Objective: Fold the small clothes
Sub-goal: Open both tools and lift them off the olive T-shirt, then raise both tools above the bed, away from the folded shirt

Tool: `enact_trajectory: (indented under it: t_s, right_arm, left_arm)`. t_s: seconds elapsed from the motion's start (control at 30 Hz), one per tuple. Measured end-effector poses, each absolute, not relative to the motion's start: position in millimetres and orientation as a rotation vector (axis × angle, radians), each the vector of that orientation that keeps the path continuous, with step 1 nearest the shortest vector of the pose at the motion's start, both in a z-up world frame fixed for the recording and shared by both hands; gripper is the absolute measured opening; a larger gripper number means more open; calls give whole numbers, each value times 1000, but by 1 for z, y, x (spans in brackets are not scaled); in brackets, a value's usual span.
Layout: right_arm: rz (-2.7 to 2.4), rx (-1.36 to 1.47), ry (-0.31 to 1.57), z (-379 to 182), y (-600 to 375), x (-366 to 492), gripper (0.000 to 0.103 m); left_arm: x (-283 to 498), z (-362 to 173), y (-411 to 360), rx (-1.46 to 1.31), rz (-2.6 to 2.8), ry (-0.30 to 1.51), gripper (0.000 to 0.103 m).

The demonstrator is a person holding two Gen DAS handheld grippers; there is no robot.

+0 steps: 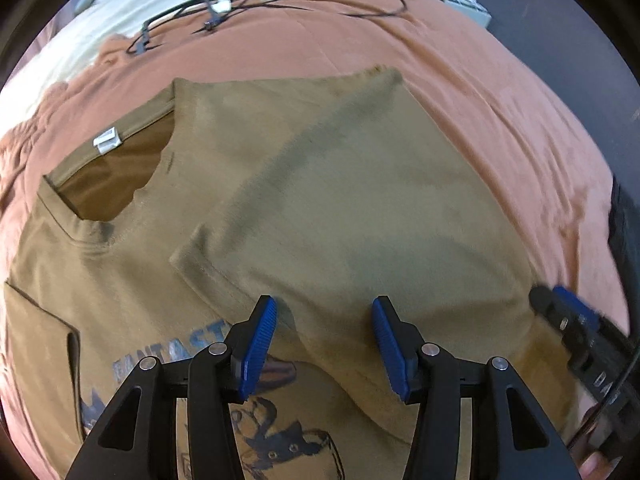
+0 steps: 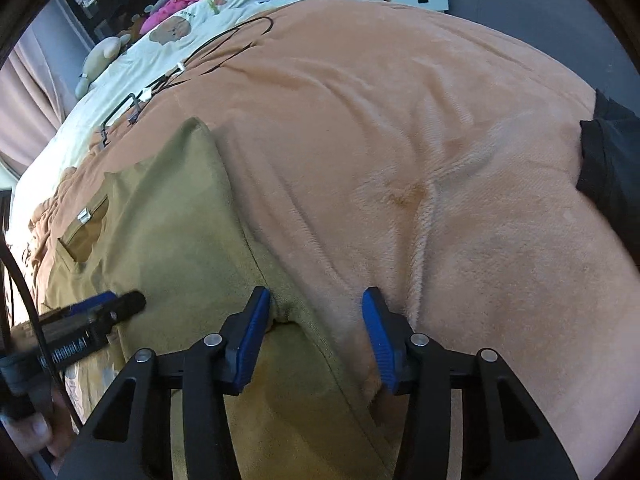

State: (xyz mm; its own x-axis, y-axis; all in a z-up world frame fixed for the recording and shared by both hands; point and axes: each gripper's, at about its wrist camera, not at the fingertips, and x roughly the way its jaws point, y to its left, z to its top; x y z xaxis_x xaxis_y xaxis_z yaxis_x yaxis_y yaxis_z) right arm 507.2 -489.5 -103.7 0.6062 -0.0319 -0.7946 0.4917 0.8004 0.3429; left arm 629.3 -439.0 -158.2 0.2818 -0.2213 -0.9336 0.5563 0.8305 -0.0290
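Olive-brown cotton tee [image 1: 320,200], just the one, lying on the orange fleece blanket [image 2: 400,140] on the bed, one side with its sleeve already flapped over the printed front. Both tools are released: left gripper [image 1: 324,344] hovers wide over the folded panel, right gripper [image 2: 316,340] straddles the fold edge, nothing pinched. My take for the next fold: grab the other side at shoulder and hem together, keep it taut, and lay the edges parallel. One tangled black cable [image 1: 240,4] up top.

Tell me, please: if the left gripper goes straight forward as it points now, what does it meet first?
Most likely the folded shirt: the open left gripper points across its folded-over flap, and the blanket comes only beyond. Its height above the cloth is unclear.
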Motion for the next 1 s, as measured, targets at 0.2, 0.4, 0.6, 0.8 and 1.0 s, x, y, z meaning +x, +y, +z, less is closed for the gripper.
enact_trajectory:
  t_s: [0.2,0.4,0.6,0.8,1.0]
  right_arm:
    - [-294,651,860,-100,-497,500,45]
    - [-205,661,815,-79,-493,477,45]
    - [-118,603,750,-49,-472,417,47]
    - [-105,577,728,-30,-467,370,72]
    - [-114,523,729,-9,-454,335,86]
  left_arm:
    - [611,-156,-433,318,-565,1191,53]
    - [587,-137,-413,259,-605,1212,53]
    - [555,-93,-380,234,-586,1176,53]
    - [522,-49,-339,185,-551,1130,53]
    - [482,-17,-298,115,-511,1056,90]
